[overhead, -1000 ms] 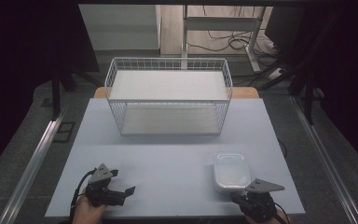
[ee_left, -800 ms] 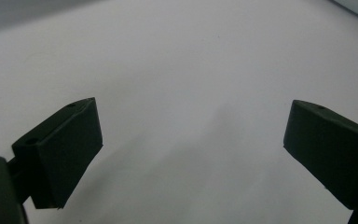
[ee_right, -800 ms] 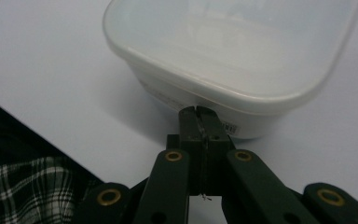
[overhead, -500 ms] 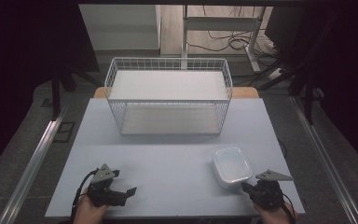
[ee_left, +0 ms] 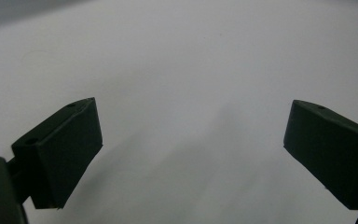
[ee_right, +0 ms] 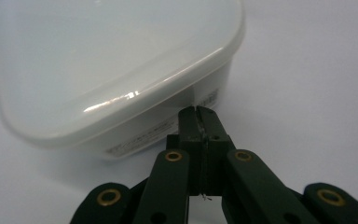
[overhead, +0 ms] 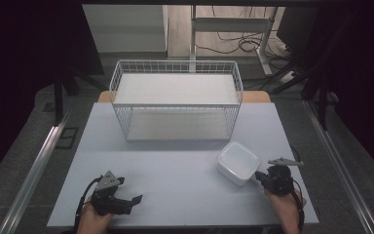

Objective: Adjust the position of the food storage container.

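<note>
Where pressed together, right claw (ee_right: 198, 111) against container (ee_right: 112, 70).

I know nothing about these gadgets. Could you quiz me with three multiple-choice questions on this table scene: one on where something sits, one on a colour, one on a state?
1. Where is the white lidded container?
A. inside the wire basket
B. on the table in front of the basket
C. on the floor

2. What colour is the wire basket?
A. red
B. black
C. white

3. How do the jaws of the left gripper stand?
A. wide apart
B. pressed together
C. clamped on a cup

Answers:
1 B, it sits by the right gripper.
2 C, its wires are white.
3 A, bare table shows between them.
</note>
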Demonstrator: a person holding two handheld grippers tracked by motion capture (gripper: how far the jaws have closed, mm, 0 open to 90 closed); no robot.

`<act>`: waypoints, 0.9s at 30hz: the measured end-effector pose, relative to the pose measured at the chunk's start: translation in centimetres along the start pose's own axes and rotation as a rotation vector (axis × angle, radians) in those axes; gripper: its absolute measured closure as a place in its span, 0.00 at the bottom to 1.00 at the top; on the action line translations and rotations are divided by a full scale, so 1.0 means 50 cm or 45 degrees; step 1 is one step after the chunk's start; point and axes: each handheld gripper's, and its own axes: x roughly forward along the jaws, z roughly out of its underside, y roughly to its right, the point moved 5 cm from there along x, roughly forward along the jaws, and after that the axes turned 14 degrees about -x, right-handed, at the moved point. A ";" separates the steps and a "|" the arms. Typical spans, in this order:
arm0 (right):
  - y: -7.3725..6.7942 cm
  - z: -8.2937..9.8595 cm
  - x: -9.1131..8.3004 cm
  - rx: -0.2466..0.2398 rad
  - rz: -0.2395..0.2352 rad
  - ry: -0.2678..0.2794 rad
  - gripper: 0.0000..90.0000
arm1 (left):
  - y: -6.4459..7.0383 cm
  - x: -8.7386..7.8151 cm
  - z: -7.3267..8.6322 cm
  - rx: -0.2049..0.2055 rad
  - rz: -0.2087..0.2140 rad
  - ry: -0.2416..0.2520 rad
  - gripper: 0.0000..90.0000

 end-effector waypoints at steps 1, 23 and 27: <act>0.007 -0.005 0.005 0.004 0.013 -0.006 0.99 | 0.000 0.000 0.000 -0.005 -0.001 -0.001 0.04; 0.010 -0.118 0.116 -0.052 -0.095 0.031 0.99 | -0.002 0.001 0.000 -0.012 -0.006 -0.004 0.04; -0.036 -0.134 0.128 -0.085 -0.165 0.030 0.99 | -0.002 0.000 0.000 -0.010 -0.003 -0.002 0.04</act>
